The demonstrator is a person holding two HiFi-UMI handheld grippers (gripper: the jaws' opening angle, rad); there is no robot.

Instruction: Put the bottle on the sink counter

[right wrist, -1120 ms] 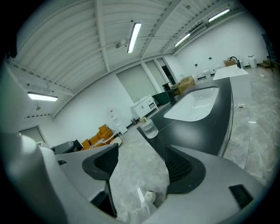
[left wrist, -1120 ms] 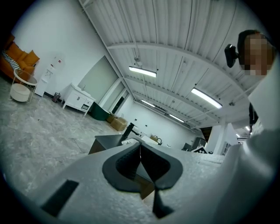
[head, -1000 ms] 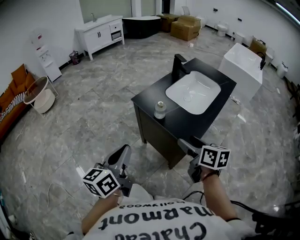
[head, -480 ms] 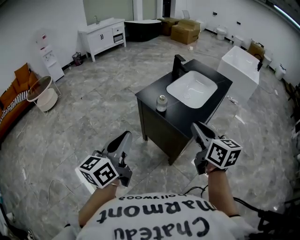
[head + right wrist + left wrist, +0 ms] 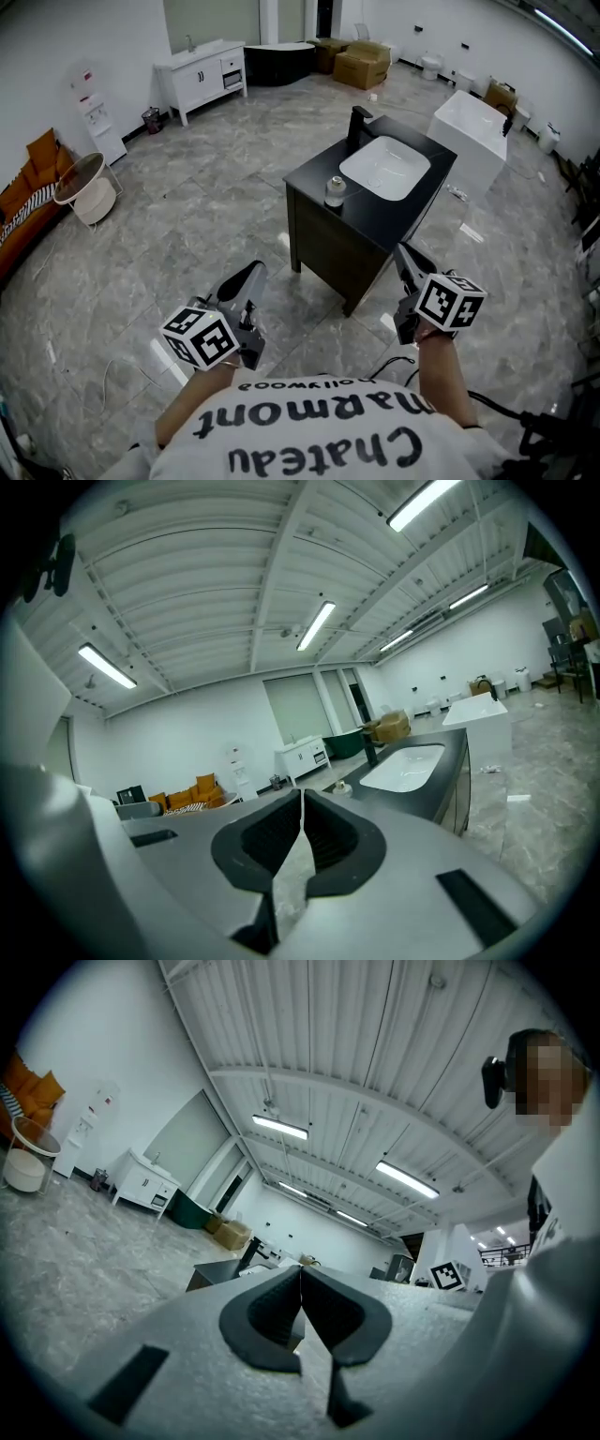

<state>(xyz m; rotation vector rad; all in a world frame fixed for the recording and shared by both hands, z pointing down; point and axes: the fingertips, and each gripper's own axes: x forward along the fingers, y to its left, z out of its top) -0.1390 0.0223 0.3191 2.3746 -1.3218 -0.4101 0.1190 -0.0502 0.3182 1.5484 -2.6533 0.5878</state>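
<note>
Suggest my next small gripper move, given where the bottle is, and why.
Probably just lower both grippers to rest: the bottle stands upright on the black sink counter beside the white basin, and the left gripper and right gripper are shut, empty and clear of it.

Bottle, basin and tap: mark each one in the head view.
bottle (image 5: pixel 335 194), head view, on its body below the cap.
basin (image 5: pixel 386 169), head view, on its bare white floor.
tap (image 5: pixel 358 127), head view, on its black upright body.
</note>
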